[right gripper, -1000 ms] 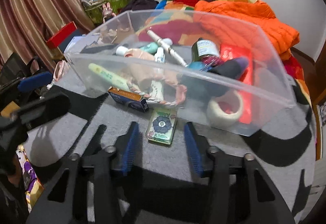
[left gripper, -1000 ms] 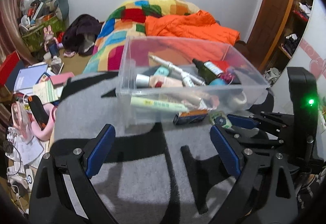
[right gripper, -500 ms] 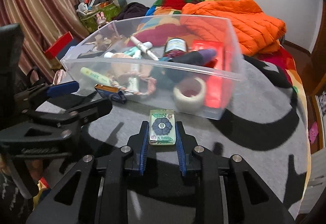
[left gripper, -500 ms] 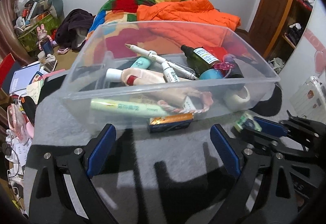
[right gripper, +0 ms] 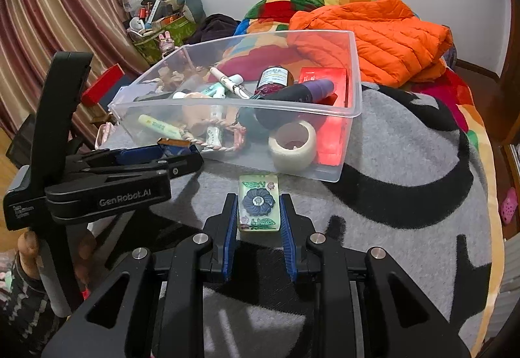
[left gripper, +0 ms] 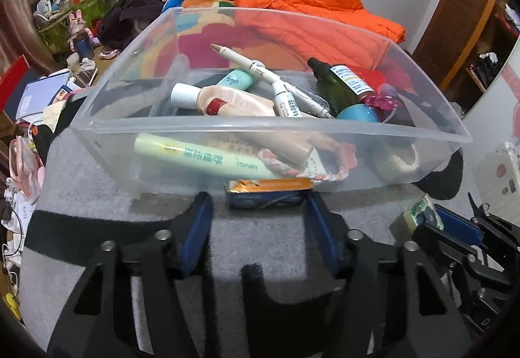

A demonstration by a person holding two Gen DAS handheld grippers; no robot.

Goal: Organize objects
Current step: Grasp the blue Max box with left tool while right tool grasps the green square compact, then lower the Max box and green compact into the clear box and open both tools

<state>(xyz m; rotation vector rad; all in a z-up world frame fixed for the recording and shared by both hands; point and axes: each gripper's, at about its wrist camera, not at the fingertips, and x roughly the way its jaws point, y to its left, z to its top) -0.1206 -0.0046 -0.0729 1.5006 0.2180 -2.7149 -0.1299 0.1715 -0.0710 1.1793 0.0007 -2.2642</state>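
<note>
A clear plastic bin (right gripper: 349, 111), full of tubes and bottles, is set on the grey-and-black blanket (right gripper: 406, 195). Just in front of the bin, a flower-printed soap bar (right gripper: 259, 207) is clenched between the right tongs (right gripper: 258, 221). At the bin's near wall, a small orange-and-blue box (left gripper: 268, 193) is flanked by the left tongs (left gripper: 258, 211), whose jaws have just been closing; whether the pads press on it cannot be told.
</note>
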